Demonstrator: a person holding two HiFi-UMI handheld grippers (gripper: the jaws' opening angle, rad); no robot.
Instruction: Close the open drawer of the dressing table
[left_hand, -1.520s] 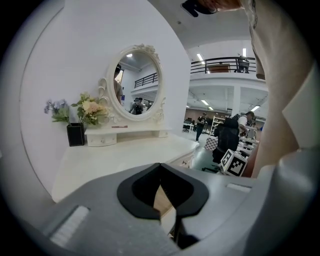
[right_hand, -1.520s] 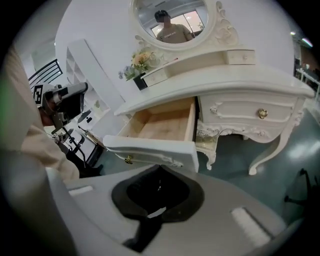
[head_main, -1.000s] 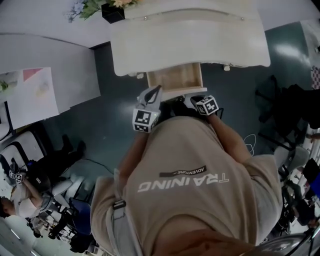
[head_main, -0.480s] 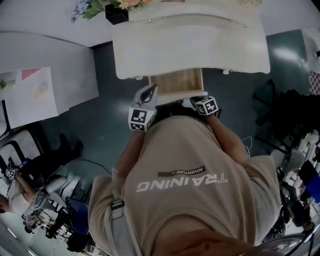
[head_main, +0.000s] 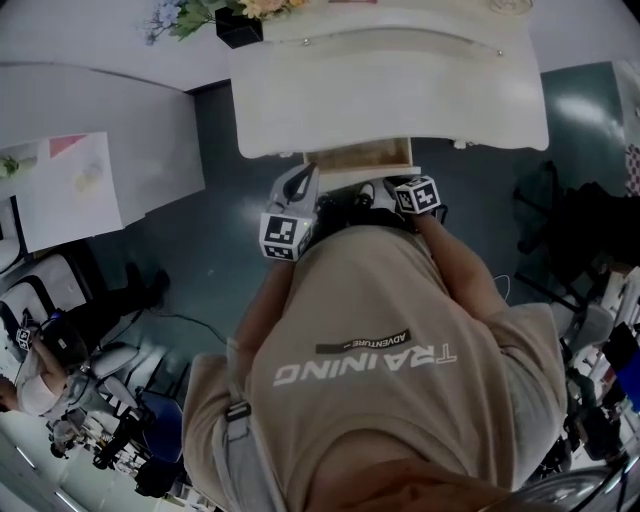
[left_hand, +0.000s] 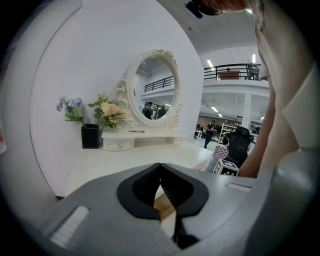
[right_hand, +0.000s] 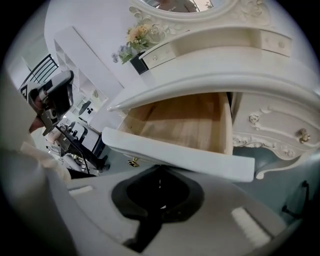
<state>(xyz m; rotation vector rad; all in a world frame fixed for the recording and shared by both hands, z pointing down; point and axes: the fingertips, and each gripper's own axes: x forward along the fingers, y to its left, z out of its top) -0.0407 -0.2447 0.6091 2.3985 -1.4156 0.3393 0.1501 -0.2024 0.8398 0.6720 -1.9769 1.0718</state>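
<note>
Pushing this drawer (right_hand: 186, 122) home is the step in hand, I'd say. It sticks out only partway from under the top of the dressing table (head_main: 390, 90), with its bare wooden bottom showing and nothing in it.

Both tongs are closed with nothing between them. The right gripper (right_hand: 160, 169) has its tips up at the white front panel (right_hand: 200, 160), near the middle and just right of the little brass knob (right_hand: 133, 162) (touching or a hair off, I can't say for sure). The left gripper (left_hand: 160, 165) sits higher, by the drawer's left corner. It looks out over the tabletop toward the oval mirror (left_hand: 153, 82) and the flowers (left_hand: 102, 111), and it isn't on the panel as far as I can tell.

My take on doing it well: push straight in, along the slides, from the centre of the panel. An off-centre shove could rack the drawer and jam it. Closed tips make a small contact and might skid on that painted face, so go slow. Ease off near the end so it doesn't slam and rattle the flowers.
</note>
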